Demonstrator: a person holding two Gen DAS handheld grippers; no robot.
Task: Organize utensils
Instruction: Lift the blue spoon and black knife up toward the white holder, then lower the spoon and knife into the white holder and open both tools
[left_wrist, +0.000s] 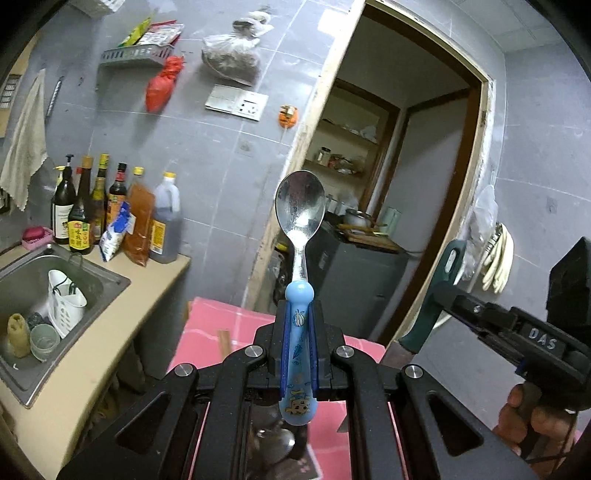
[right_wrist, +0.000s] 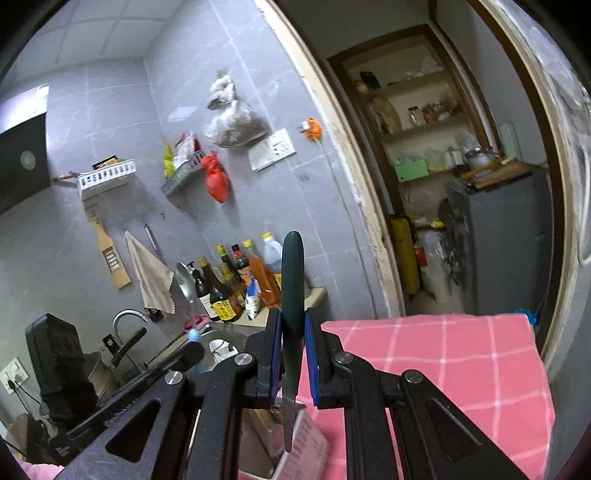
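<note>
You are working in a home kitchen. A steel sink (left_wrist: 55, 273) is set into the beige surface (left_wrist: 122, 317), with sauce and oil bottles (left_wrist: 92, 206) lined up against the grey tiled wall (left_wrist: 221, 155). A cloth (left_wrist: 26, 147) and plastic baskets (right_wrist: 107, 177) of packets hang on that wall, and a doorway (right_wrist: 461, 184) opens onto pantry shelves (right_wrist: 424, 122).
</note>
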